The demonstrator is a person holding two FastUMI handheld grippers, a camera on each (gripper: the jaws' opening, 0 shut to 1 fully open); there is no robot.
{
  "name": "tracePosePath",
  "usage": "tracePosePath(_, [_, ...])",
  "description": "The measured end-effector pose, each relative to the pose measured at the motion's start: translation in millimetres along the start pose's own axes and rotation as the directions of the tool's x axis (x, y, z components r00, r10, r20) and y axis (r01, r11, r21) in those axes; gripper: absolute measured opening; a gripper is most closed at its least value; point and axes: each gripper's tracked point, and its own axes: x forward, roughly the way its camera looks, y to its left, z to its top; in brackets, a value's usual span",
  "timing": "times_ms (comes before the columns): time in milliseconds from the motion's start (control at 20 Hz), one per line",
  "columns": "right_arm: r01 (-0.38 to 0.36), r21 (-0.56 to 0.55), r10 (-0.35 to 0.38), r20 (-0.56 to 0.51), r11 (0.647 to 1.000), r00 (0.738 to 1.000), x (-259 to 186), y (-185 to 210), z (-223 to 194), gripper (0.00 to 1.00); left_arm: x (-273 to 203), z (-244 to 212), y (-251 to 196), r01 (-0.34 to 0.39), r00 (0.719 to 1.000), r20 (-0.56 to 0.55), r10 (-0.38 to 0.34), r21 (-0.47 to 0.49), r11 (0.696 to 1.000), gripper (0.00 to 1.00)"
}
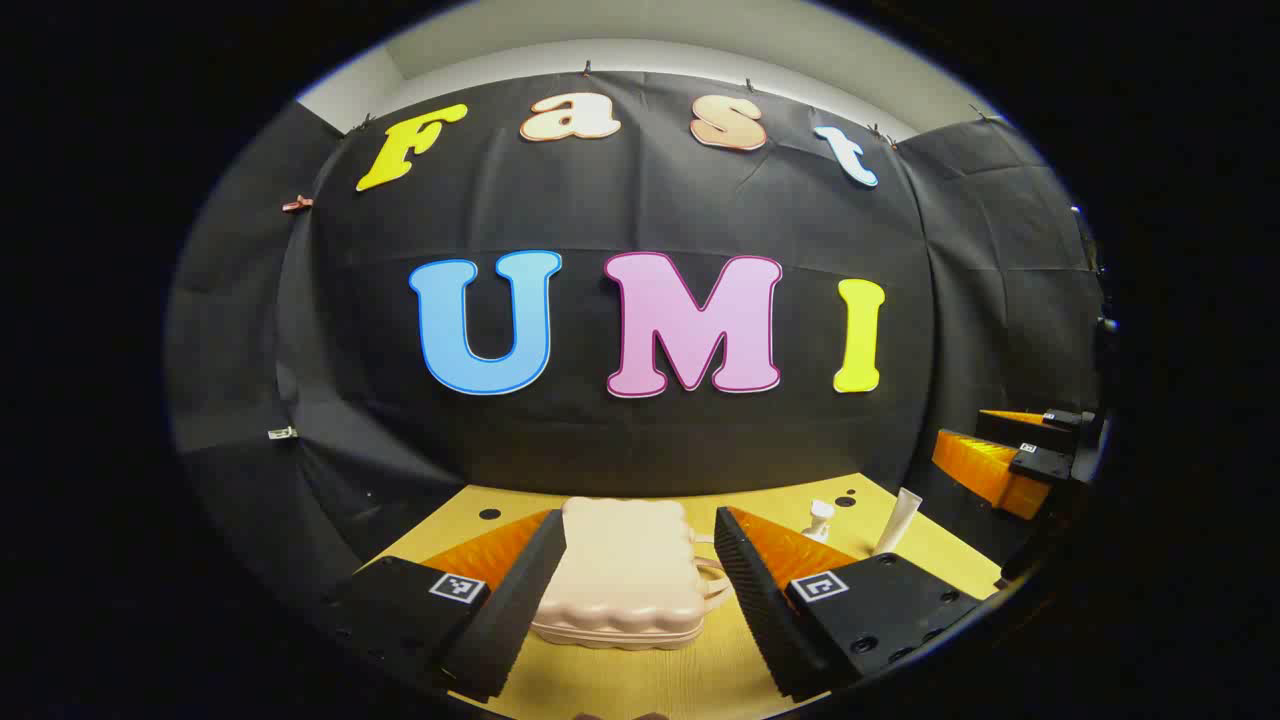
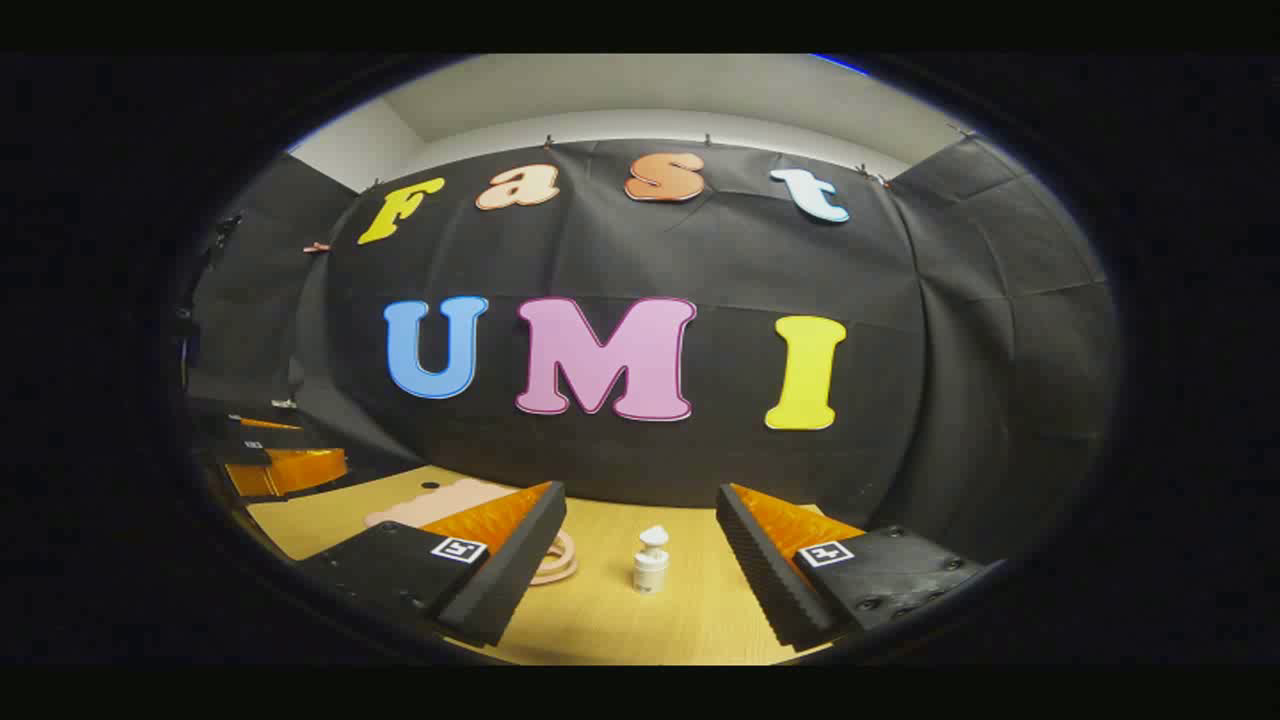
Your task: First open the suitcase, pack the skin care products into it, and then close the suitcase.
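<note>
A small pale pink suitcase (image 1: pixel 625 580) lies flat and closed on the wooden table (image 1: pixel 640 680), handle to the right. My left gripper (image 1: pixel 640 575) hovers open above the table, and the case sits between its fingers without touching them. A small white pump bottle (image 1: pixel 820 520) and a white tube (image 1: pixel 898 522) stand to the right of the case. In the right gripper view my right gripper (image 2: pixel 640 545) is open, with the white pump bottle (image 2: pixel 650 560) standing between its fingers, farther off. The suitcase (image 2: pixel 450 505) lies behind the left finger, its handle (image 2: pixel 555 558) showing.
The right gripper (image 1: pixel 1010 455) shows at the right edge of the left gripper view, and the left gripper (image 2: pixel 270 455) at the left edge of the right gripper view. The black cloth wall (image 1: pixel 640 440) closes off the table's far side. Small dark holes (image 1: pixel 489 513) dot the tabletop.
</note>
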Motion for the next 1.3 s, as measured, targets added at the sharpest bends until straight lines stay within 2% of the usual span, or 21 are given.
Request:
tracePosePath(200, [-0.018, -0.019, 0.018, -0.017, 1.000, 1.000, -1, 5, -6, 0.96, 0, 3, -5, 0.022, 1.000, 0.000, -0.022, -0.033, 0.999, 0.95])
tracePosePath(450, [-0.032, -0.029, 0.030, -0.066, 0.999, 0.997, 2, 9, -20, 0.96, 5, -4, -1, 0.013, 1.000, -0.020, -0.013, -0.006, 1.000, 0.95])
tracePosePath(700, [-0.038, -0.019, 0.037, -0.063, 0.999, 0.997, 6, 10, -21, 0.97, 7, -21, -5, 0.025, 0.997, -0.067, -0.024, 0.016, 1.000, 0.95])
tracePosePath(1000, [-0.026, -0.013, 0.025, -0.072, 1.000, 0.997, 8, 2, -24, 0.97, 12, -15, -12, 0.038, 0.998, -0.052, -0.036, 0.035, 0.999, 0.95])
tracePosePath(1100, [-0.017, -0.016, 0.016, -0.066, 1.000, 0.998, 8, -3, -21, 0.97, 17, -16, -20, 0.061, 0.997, -0.050, -0.058, 0.063, 0.996, 0.95])
tracePosePath(1300, [0.014, -0.008, -0.014, -0.065, 1.000, 0.998, 11, -21, -22, 0.96, 36, -19, -53, 0.149, 0.988, -0.046, -0.146, 0.087, 0.985, 0.95])
